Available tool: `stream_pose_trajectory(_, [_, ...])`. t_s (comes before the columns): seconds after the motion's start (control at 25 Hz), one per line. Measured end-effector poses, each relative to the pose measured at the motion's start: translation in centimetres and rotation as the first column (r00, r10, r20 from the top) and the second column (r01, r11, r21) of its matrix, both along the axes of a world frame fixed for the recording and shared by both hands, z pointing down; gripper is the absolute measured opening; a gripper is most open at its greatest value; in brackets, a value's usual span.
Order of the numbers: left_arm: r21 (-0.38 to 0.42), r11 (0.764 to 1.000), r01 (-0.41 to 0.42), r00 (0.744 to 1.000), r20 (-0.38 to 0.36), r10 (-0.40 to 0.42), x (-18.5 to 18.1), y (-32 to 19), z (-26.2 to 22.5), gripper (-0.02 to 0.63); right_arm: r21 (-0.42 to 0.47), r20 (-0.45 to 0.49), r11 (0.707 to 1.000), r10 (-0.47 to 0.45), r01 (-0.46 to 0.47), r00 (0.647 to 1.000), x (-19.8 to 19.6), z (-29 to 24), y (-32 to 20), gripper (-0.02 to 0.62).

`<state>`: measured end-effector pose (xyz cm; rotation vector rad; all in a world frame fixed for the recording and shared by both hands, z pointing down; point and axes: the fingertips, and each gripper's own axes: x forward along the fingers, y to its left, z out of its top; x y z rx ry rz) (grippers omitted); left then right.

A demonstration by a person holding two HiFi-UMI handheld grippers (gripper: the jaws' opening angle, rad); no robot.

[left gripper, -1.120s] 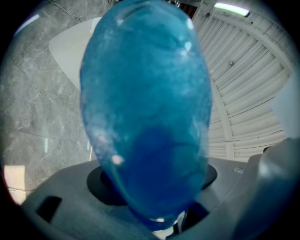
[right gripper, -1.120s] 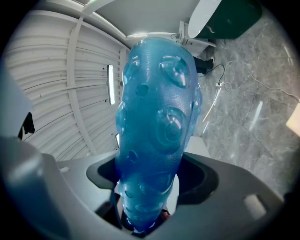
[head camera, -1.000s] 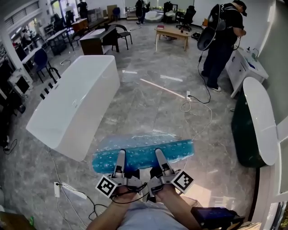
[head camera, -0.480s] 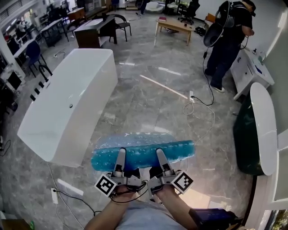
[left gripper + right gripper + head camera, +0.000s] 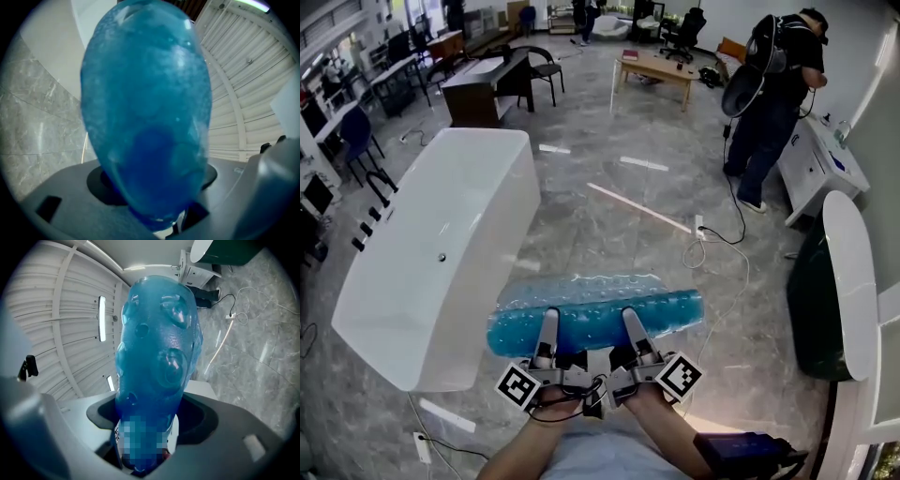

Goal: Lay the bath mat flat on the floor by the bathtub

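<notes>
A: What does the bath mat look like?
B: It's translucent blue and covered in round bubbles, and it stretches as a long strip across the front of the person; its far part looks paler and thinner

A: Where is it?
B: It's held up off the grey marble floor. In the head view its left end shows just beside the near end of the white bathtub

A: And the grip?
B: The left gripper and the right gripper sit side by side on the mat's near edge, each with its jaws clamped on the blue sheet. In both gripper views the mat fills the space between them

A: Room to move?
B: Open floor runs along the bathtub's long right side. A white cable snakes off to the right, and a dark green tub with a white rim stands by the right wall

A: Count?
B: One mat, two grippers, two tubs close by, and one person standing further off
</notes>
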<state>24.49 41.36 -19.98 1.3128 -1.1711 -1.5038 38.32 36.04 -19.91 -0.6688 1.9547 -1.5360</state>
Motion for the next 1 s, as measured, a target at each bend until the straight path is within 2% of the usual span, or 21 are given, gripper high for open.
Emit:
stream_pose_trajectory(0.36, [-0.031,1.000,0.002,1.000,-0.013,-0.003,-4.5,-8.9,1.9,0.321,-0.031,-0.014,0.999,-0.009,0.009,1.000,-4.5,1.9,-9.0,0.337])
stream_pose_trajectory(0.88, [-0.101,0.993,0.056,0.998,-0.015,-0.058,-11.6,-29.7,3.0,0.321,-0.102,-0.012,0.992,-0.079,0.078,0.997,-12.0,3.0,-30.5,0.336])
stream_pose_trajectory(1.0, [-0.098,0.992,0.077,0.997,-0.005,-0.078,-13.5,-33.3,2.2,0.321,-0.085,-0.009,0.992,-0.099,0.098,0.995,-13.9,2.4,-34.5,0.336])
